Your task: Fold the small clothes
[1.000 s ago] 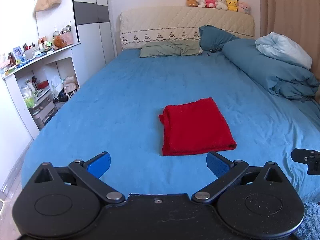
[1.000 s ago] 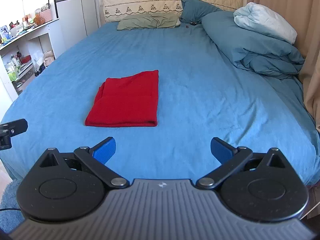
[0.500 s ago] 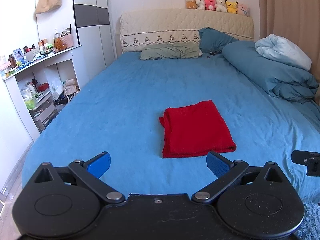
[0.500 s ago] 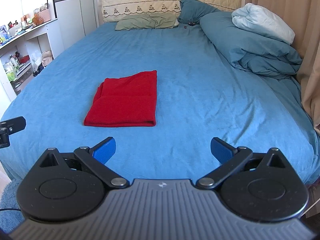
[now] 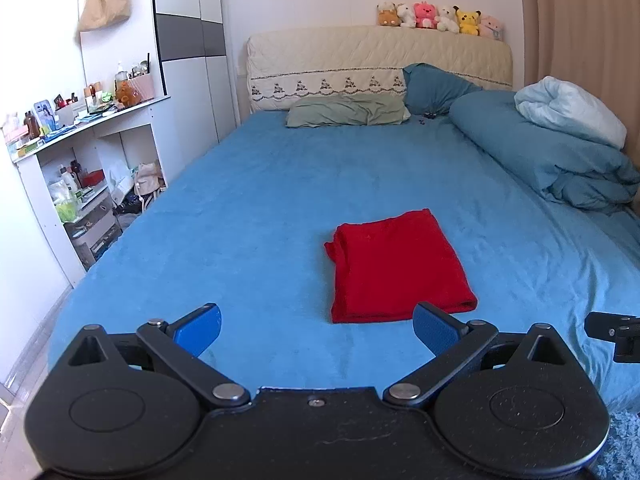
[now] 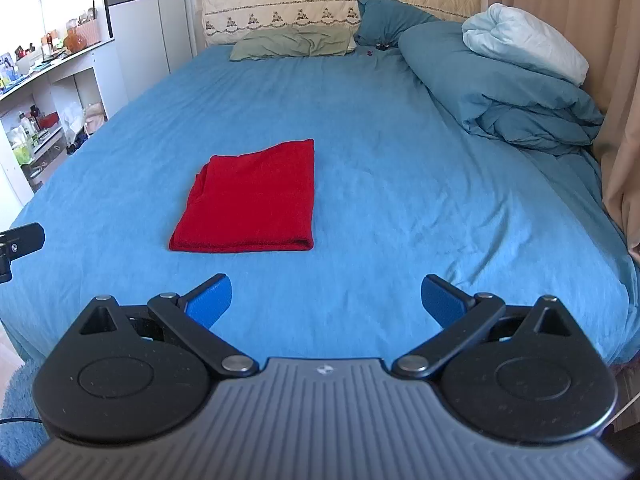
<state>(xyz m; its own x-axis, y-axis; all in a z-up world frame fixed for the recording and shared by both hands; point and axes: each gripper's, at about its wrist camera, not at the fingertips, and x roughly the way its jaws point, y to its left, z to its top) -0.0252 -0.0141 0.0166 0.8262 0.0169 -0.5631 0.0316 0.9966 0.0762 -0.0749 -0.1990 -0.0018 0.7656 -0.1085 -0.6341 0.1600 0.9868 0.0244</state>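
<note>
A red garment (image 5: 396, 266) lies folded into a neat rectangle on the blue bed sheet (image 5: 256, 208); it also shows in the right wrist view (image 6: 252, 198). My left gripper (image 5: 318, 330) is open and empty, held over the bed's near edge just short of the garment. My right gripper (image 6: 326, 300) is open and empty, near the bed's front edge, with the garment ahead and to its left. Neither gripper touches the garment.
A bunched blue duvet (image 5: 560, 160) with a pale blanket (image 5: 568, 110) lies along the bed's right side. Pillows (image 5: 348, 110) rest at the headboard. White shelves (image 5: 80, 168) with clutter stand left of the bed. A curtain (image 6: 560, 20) hangs at the right.
Both grippers have drawn back slightly from the bed, tilting the views a little. The red garment has not moved. Both grippers stay open.
</note>
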